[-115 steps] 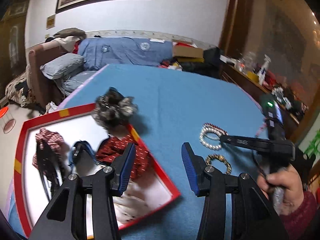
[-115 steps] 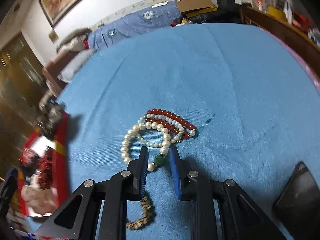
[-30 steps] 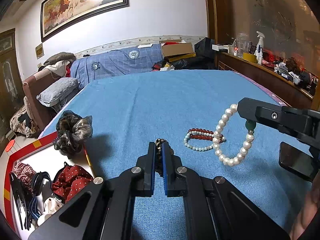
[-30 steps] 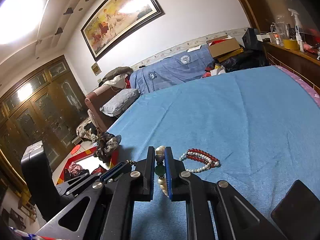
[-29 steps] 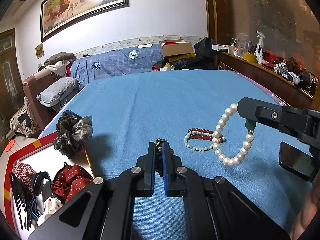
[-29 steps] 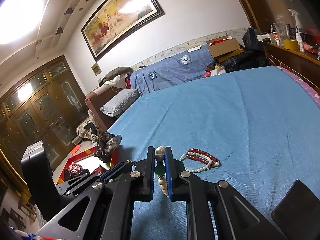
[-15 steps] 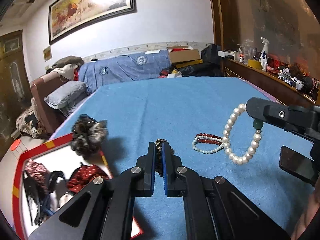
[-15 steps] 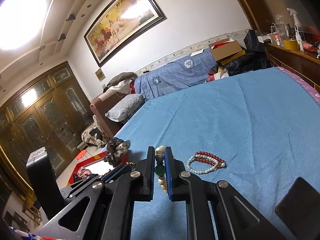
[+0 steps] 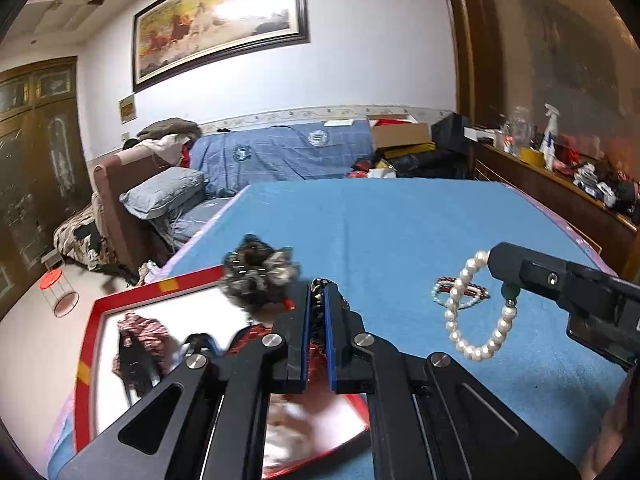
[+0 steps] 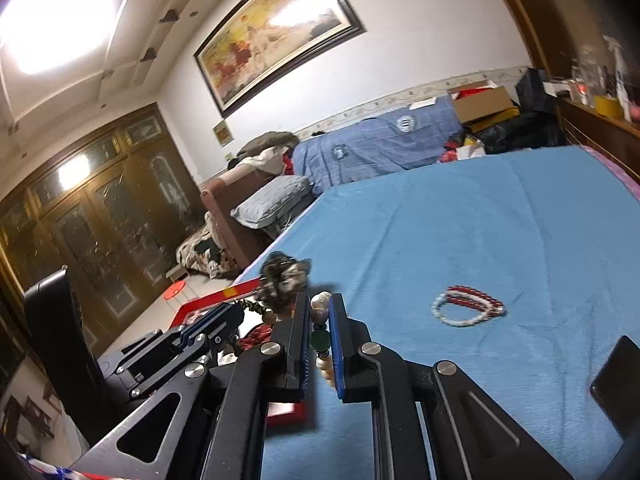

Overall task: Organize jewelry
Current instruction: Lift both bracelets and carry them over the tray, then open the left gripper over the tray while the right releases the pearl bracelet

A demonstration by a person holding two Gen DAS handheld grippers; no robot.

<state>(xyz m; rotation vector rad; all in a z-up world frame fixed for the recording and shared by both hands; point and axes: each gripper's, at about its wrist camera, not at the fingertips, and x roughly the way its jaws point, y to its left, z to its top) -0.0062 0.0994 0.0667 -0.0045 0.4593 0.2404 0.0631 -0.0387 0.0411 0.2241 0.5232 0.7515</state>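
step: mid-carry. Both claws loaded and up off the blue surface, judged headed for the red-rimmed tray.
left claw: jaws nearly closed, pinching a dark gold-brown beaded bracelet; it sits above the tray's right half, just past the furry scrunchie that lies on the tray's far rim.
right claw: jaws nearly closed on the green bead of a pearl bracelet; the loop hangs free below the tip, to the right of the tray, over the blue cloth.
left behind: red-and-white bead bracelets lie flat on the cloth, well apart from the tray on its right.
tray contents: red patterned fabric pieces and dark hair clips, partly blurred; can't tell if any slot is free.
next: my read is to lower the left claw over a bare white patch of the tray and open; then bring the pearls across. Loop swings, so ease it down before letting go.
risk: the pearl loop could snag the scrunchie or the tray rim.
surface: blue cloth, soft weave, looks like a covered table or bed; can't tell which.
room: sofa with grey pillow beyond the tray, framed painting on the white wall, wooden cabinets to the tray's left, cluttered wooden ledge on the far right.
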